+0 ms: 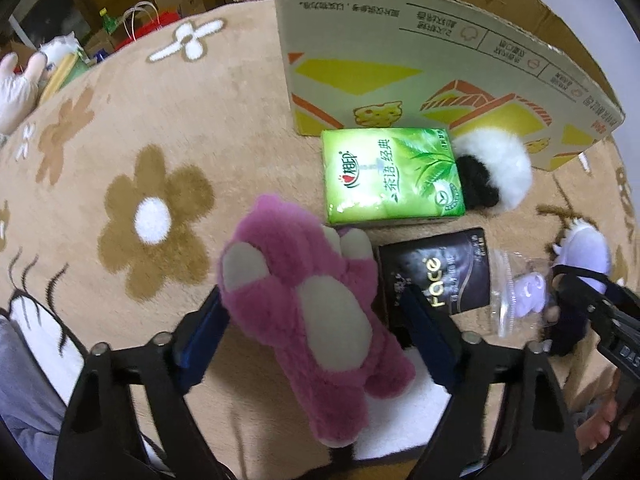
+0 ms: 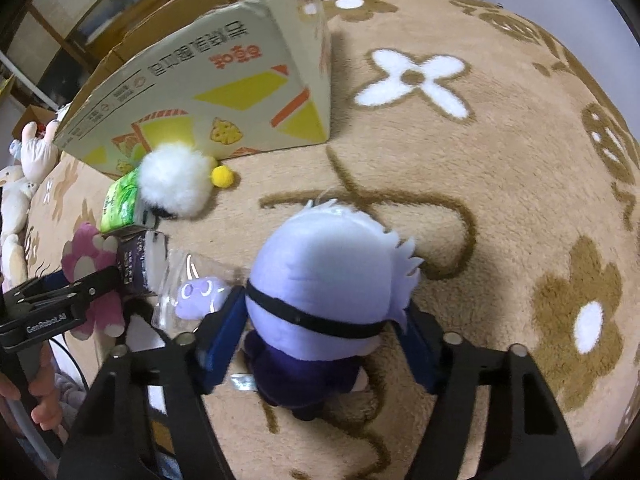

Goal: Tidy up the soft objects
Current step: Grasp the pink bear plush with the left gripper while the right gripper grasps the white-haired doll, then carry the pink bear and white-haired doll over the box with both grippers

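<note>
Soft, even indoor light falls on the beige carpet (image 1: 240,128) in both wrist views, with no hard glare. Short, faint shadows lie beside the cardboard box (image 2: 248,92) and under the pink plush toy (image 1: 304,304). The far room behind the box is dim and brownish. Strong fisheye distortion bows the box edges and carpet pattern, and black vignetting fills the corners. The transparent bag (image 2: 180,280) shows small bright reflections. Plush fur and near gripper parts appear slightly soft.
</note>
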Available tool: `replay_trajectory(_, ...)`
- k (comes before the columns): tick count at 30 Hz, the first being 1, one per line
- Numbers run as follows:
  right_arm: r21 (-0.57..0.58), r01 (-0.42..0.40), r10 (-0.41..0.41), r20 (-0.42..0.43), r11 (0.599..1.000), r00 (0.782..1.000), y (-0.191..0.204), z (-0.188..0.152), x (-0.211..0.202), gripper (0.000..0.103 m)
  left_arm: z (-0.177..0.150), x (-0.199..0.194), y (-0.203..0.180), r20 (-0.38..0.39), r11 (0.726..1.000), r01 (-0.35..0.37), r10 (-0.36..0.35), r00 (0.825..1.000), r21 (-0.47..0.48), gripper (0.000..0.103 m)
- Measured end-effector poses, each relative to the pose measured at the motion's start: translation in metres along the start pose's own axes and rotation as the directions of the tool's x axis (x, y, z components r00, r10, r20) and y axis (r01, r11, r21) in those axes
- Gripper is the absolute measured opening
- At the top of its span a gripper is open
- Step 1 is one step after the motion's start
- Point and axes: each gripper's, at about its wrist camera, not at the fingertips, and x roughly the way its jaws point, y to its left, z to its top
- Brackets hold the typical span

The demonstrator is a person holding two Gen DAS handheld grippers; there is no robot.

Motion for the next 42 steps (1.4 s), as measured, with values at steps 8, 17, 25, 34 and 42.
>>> replay_trajectory(8,-0.042,0.037,-0.036,0.029,0.998,0.999,0.003,0.003,-0.003,0.067,-0.001,-0.001,0.010,0.002,0.999,0.035,-0.035,0.999,-0.034,0.050)
replay_trajectory(17,-0.043,0.053,-0.048,0.112,0.998,0.993,0.007,0.007,-0.018,0.063,-0.004,-0.014,0.008,0.066,1.000,0.013,-0.012,0.998,-0.010,0.047)
replay_trajectory(25,-0.070,0.041,-0.027,0.191,0.997,0.981,0.017,0.008,-0.034,0.063,-0.012,-0.037,-0.006,0.144,0.999,-0.027,0.023,0.989,0.026,0.047)
replay_trajectory(34,-0.100,0.045,-0.010,0.327,0.994,0.945,0.024,0.009,-0.061,0.063,-0.016,-0.072,-0.012,0.302,0.996,-0.068,0.048,0.952,0.059,0.047)
replay_trajectory(42,-0.159,0.051,0.040,0.519,0.986,0.854,0.042,0.006,-0.104,0.063,-0.020,-0.119,-0.001,0.509,0.999,-0.042,0.026,0.861,0.020,0.047)
